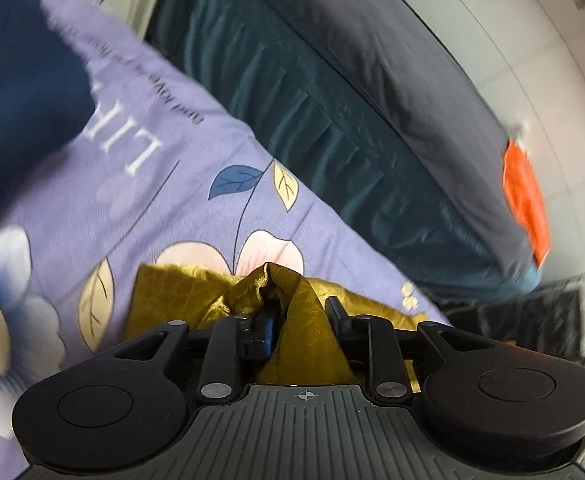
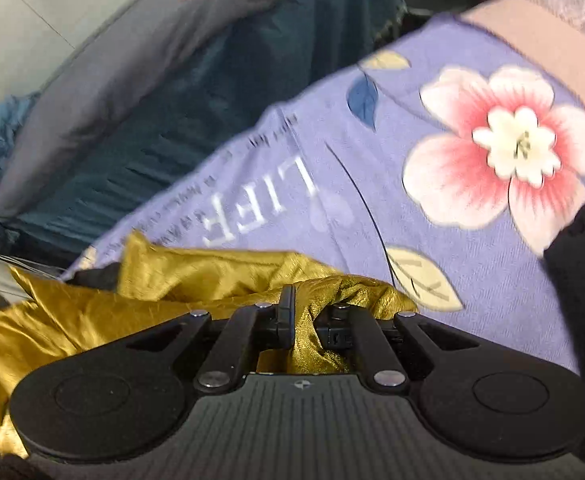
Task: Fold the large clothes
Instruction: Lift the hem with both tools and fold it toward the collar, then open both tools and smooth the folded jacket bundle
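Observation:
A shiny gold garment is bunched between the fingers of my left gripper, which is shut on it. The same gold garment spreads crumpled to the left in the right wrist view. My right gripper is shut on a fold of it. Both grippers hold the cloth just above a lilac bedsheet with printed flowers and the word LIFE, which also shows in the right wrist view. Both views are blurred by motion.
A dark teal quilt and a grey pillow with an orange patch lie along the white wall. A dark blue cloth lies at the left. The person's body is at the right.

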